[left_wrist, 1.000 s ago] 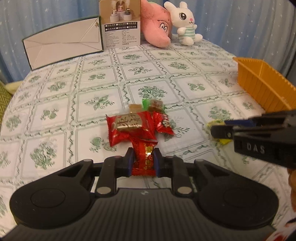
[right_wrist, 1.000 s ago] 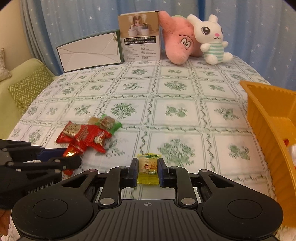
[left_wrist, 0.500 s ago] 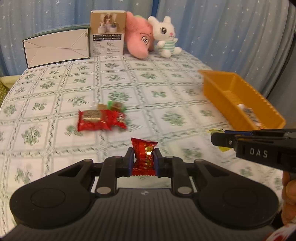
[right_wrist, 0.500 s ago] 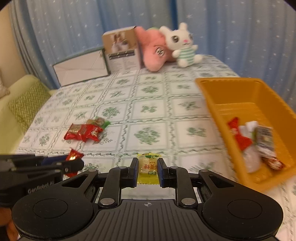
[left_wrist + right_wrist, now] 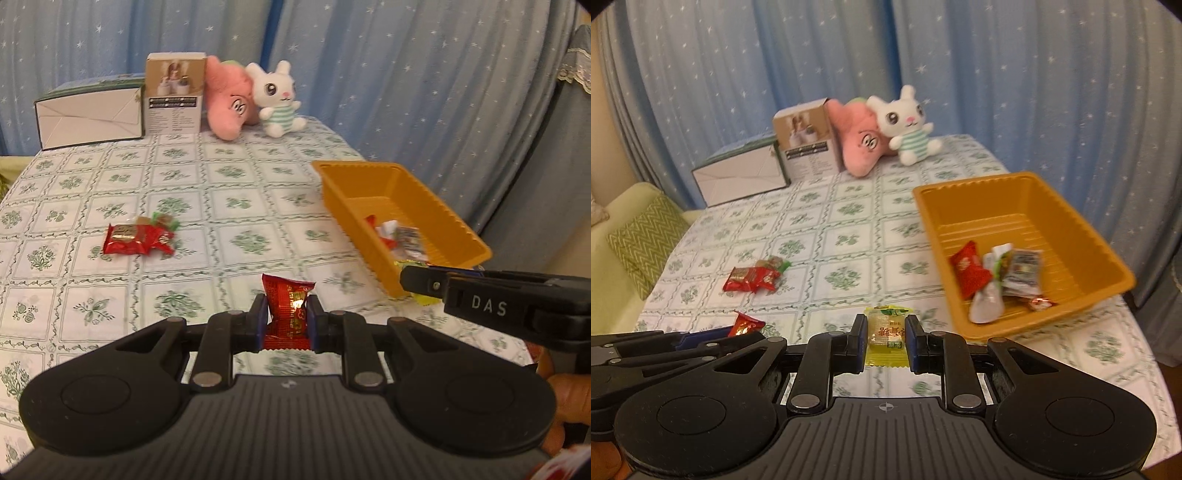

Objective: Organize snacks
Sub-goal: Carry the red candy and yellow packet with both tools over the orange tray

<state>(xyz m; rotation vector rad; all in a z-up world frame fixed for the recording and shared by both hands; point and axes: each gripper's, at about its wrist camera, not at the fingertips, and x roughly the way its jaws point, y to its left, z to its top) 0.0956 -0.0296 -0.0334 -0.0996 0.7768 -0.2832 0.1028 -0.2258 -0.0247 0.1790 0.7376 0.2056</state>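
Left wrist view, left gripper [image 5: 286, 321] clenched on red snack packet [image 5: 288, 308] above the tablecloth [image 5: 229, 192], orange tray [image 5: 406, 206] to its right, right wrist view, right gripper [image 5: 886, 341] grasping yellow candy [image 5: 887, 334] beside the tray's near-left corner

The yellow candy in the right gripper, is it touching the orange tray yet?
Apart. The right wrist view shows the yellow candy clamped in the right gripper, with tablecloth visible between it and the orange tray.

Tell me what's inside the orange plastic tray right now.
The orange plastic tray holds a small pile: a red snack packet, a white wrapper and a silvery packet. Anything beneath that pile is covered.
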